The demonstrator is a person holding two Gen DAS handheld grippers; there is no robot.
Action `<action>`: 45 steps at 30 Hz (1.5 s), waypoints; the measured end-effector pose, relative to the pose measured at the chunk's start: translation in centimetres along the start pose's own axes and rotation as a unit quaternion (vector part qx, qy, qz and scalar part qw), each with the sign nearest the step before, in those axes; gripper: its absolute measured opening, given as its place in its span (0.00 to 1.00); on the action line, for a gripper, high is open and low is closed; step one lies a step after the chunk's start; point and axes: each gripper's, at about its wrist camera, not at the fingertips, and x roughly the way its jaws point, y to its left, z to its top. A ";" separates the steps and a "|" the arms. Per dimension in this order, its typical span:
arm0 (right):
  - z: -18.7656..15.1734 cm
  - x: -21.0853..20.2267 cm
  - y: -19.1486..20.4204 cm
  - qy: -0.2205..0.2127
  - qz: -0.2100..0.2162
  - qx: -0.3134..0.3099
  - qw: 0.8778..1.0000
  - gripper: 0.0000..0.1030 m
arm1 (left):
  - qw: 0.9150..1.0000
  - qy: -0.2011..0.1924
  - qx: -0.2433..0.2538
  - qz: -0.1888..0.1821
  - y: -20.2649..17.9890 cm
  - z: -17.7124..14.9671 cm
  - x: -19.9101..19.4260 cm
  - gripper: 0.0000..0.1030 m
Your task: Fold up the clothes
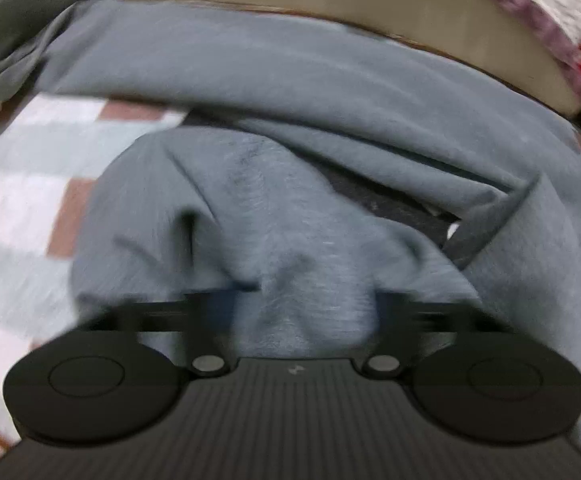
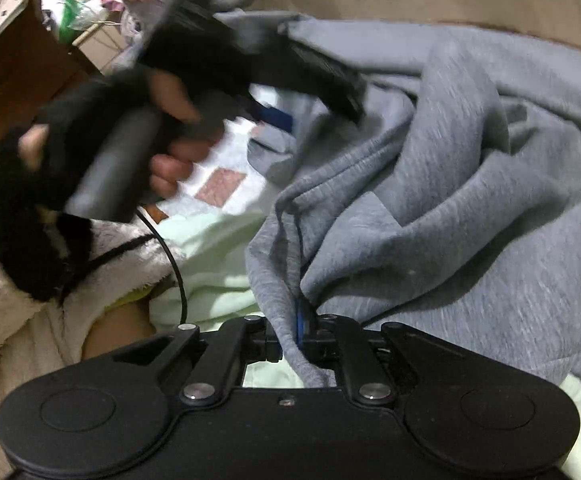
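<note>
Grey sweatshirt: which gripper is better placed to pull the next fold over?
Probably right. The right gripper is already shut on an edge of the grey sweatshirt, while the left gripper is open, only pressed against the cloth, gripping nothing.

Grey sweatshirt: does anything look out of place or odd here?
Nothing damaged. The grey sweatshirt is bunched and creased rather than flat, pinched at an edge by the right gripper, and both views are motion-blurred.
</note>
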 end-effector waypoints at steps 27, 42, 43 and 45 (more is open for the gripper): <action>-1.1 5.1 3.8 0.081 -0.026 -0.145 0.986 0.12 | 0.980 -0.063 -0.183 0.054 7.3 -2.9 -7.2 0.84; -3.1 5.6 6.2 0.088 0.052 -0.193 0.976 0.10 | 0.980 -0.062 -0.178 0.061 6.5 -0.5 -2.2 0.71; -3.1 5.4 6.3 0.088 0.063 -0.191 0.976 0.10 | 0.983 -0.062 -0.154 0.074 6.1 -0.6 -2.1 0.27; -3.0 5.2 6.2 0.083 0.072 -0.184 0.977 0.10 | 0.985 -0.076 -0.133 0.082 5.7 -0.8 -2.8 0.05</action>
